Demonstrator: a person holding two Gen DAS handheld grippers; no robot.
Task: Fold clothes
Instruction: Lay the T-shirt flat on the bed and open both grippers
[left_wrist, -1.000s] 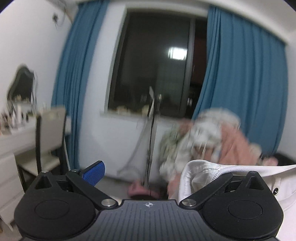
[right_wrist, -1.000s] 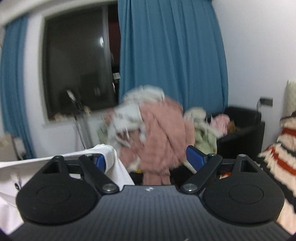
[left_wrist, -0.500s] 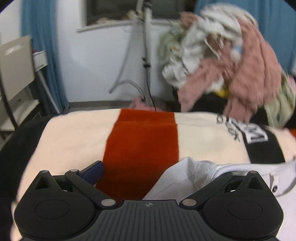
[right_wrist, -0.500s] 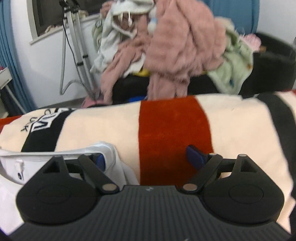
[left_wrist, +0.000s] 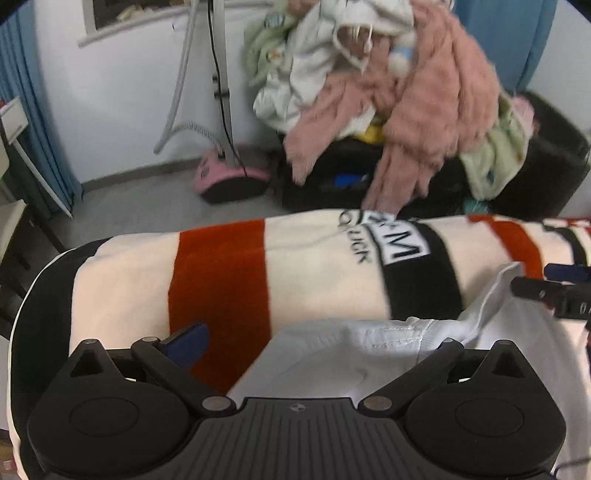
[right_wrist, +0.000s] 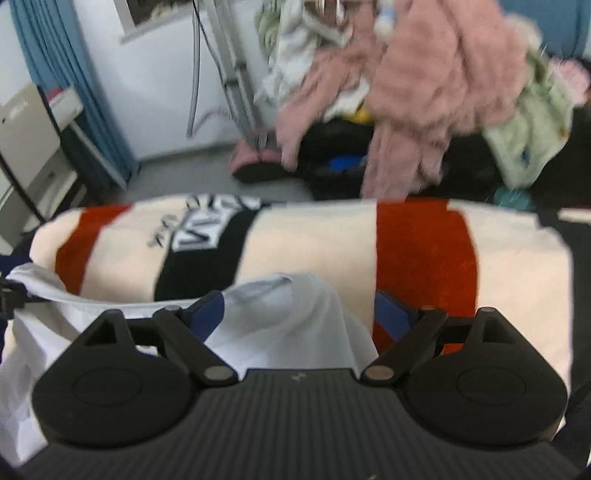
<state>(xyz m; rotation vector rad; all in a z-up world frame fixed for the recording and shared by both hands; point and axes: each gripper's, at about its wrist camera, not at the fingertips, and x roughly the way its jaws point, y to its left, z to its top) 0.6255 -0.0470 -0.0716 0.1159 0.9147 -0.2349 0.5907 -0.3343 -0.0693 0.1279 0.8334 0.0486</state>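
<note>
Over the striped blanket (left_wrist: 314, 273), both wide-spread hand-held grippers (left_wrist: 317, 338) (right_wrist: 299, 306) have the white garment (left_wrist: 354, 354) bunched between their fingers.

A home bedroom: striped blanket (left_wrist: 314, 273), heaped clothes (left_wrist: 399, 74), curtains (right_wrist: 66, 74).

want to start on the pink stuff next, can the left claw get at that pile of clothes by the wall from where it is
Probably not from here. The left claw sits low over the white garment, and the striped blanket plus a strip of floor lie between it and the clothes pile.
</note>
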